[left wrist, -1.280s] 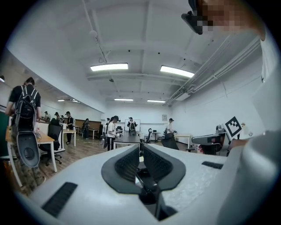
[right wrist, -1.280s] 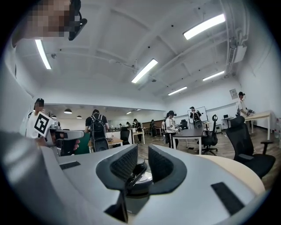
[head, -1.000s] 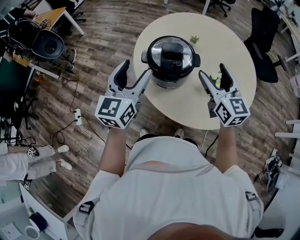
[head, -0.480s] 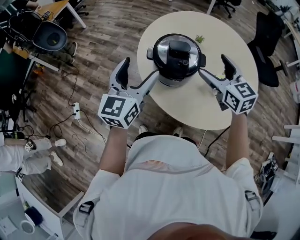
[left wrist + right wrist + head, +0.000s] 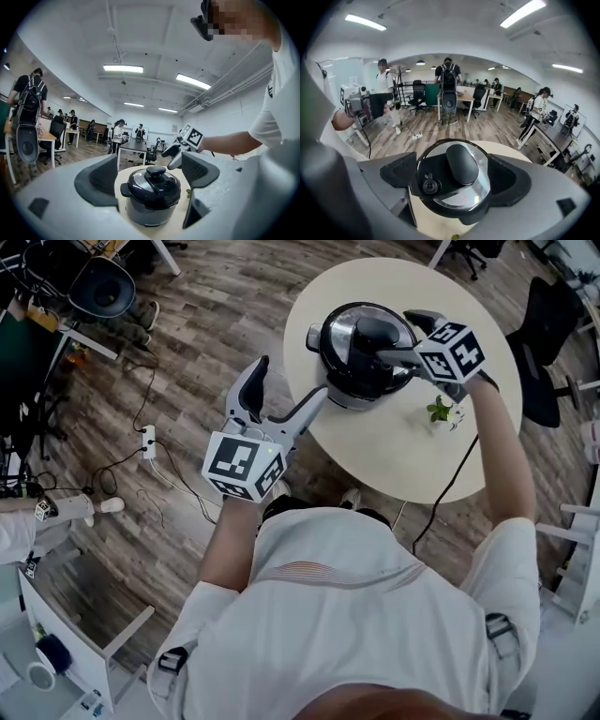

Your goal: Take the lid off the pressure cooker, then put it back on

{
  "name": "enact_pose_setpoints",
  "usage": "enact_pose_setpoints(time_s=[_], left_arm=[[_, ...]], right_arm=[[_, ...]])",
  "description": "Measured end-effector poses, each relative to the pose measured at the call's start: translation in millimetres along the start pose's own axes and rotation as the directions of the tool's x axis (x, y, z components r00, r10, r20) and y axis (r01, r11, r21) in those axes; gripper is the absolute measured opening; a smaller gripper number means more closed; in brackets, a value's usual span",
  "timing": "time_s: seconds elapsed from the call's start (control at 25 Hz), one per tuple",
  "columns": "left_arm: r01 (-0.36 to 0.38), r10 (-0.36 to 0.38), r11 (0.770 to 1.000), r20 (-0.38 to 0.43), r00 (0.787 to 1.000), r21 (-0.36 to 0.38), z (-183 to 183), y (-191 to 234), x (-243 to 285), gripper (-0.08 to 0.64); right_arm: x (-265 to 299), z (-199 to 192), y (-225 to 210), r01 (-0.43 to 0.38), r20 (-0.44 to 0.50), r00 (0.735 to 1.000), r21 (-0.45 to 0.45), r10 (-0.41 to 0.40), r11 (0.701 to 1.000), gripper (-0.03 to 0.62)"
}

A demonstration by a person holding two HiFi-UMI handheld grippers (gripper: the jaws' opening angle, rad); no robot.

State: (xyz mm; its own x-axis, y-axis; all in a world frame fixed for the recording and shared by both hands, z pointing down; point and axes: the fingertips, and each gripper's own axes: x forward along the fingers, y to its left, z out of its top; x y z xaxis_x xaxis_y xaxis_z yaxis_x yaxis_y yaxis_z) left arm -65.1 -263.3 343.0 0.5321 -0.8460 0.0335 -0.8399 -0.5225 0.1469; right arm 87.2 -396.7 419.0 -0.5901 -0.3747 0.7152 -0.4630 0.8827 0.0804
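Pressure cooker point(image 5: 349, 371) stands on a round pale table point(image 5: 422, 460), toward the left half of the top. Lid point(image 5: 342, 334) is seated on the pot, with a black handle point(image 5: 461, 164) across its crown. Right gripper point(image 5: 398, 337) hangs over the lid, tilted down. Its jaws have just been opening and stand wide, one on each side of the handle, pads clear of it, nothing clamped. Left gripper point(image 5: 292, 377) is held level at the table's left edge, aimed at the cooker's side. Its jaws have also just been opening and stand wide apart, nothing between them, the cooker just ahead of the tips. Small green plant point(image 5: 441, 412) sits on the table to the right of the cooker. Black cord point(image 5: 448, 488) drops over the near table edge to the wood floor point(image 5: 187, 381).
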Motion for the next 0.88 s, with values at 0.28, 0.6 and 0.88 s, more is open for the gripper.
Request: enact_pose_setpoints(time_s=[0.28, 0.6, 0.88], left_arm=[[-0.027, 0.026, 0.999, -0.015, 1.000, -0.032, -15.7, 16.1, -8.8, 0.413], [-0.041, 0.040, 0.998, -0.021, 0.999, -0.038, -19.1, 28.2, -17.5, 0.413], [-0.025, 0.023, 0.999, -0.050, 0.998, -0.041, -25.7, 29.6, -14.7, 0.413]], right_arm=[[65.4, -23.7, -10.5, -0.160, -0.331, 0.936, -0.098, 0.119, 0.982, 0.474], [87.8, -30.5, -9.2, -0.232, -0.439, 0.879, -0.051, 0.187, 0.971, 0.471], [90.3, -34.3, -5.2, -0.264, -0.481, 0.856, -0.090, 0.190, 0.960, 0.391]])
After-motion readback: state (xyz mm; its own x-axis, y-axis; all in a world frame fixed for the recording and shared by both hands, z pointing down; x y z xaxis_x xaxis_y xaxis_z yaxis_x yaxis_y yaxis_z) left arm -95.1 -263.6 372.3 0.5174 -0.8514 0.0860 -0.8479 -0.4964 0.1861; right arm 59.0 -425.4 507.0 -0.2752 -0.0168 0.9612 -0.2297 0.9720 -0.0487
